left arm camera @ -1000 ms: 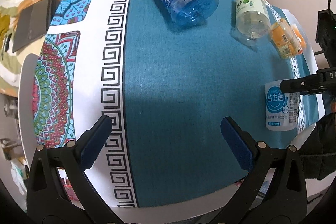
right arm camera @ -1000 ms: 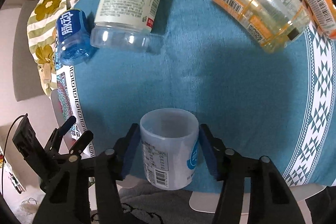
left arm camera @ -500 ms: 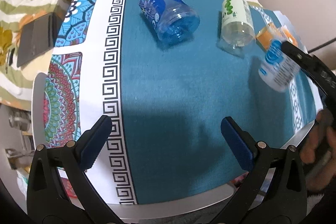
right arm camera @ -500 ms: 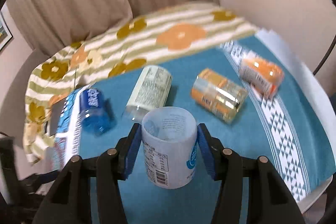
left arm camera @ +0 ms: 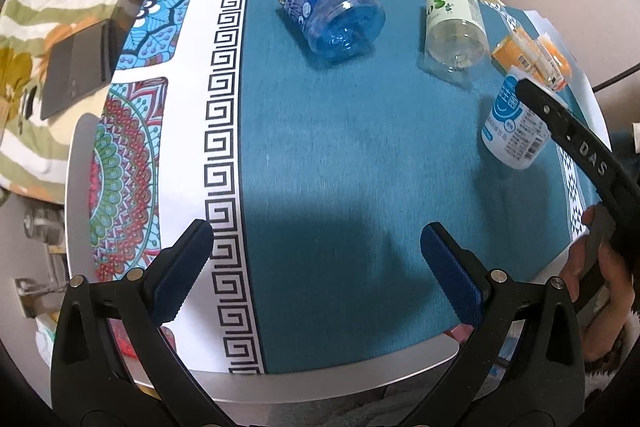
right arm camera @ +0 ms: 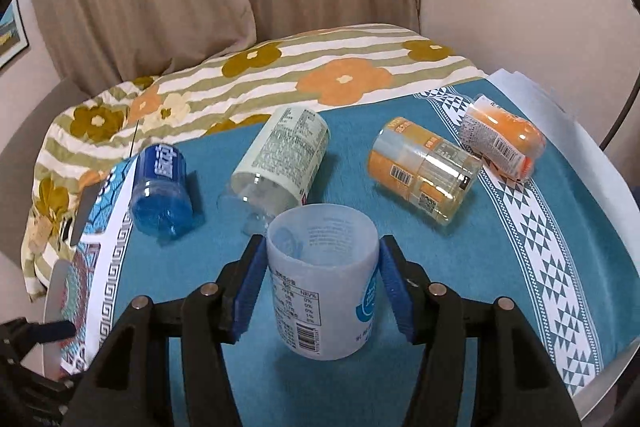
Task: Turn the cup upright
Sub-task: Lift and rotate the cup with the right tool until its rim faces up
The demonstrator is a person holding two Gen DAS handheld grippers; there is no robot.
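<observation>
Translucent white cup [right arm camera: 323, 285] clamped between the blue pads of the right gripper [right arm camera: 320, 285], mouth up, slightly tilted, over the near part of the teal tablecloth [right arm camera: 360, 195]; contact with the cloth unclear. Left gripper [left arm camera: 316, 269] empty, jaws spread wide above the cloth. Behind the cup, lying on their sides: blue cup [right arm camera: 162, 193], white-labelled cup [right arm camera: 286, 159], two orange cups [right arm camera: 424, 171] [right arm camera: 502, 141].

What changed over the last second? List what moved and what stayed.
The right gripper kept its hold on the white cup and swung it from mouth-down over the cloth to tilted, mouth up, base low over the cloth. The left gripper stayed open and empty. The blue cup, green-label cup and both orange cups lie on their sides as before.
</observation>
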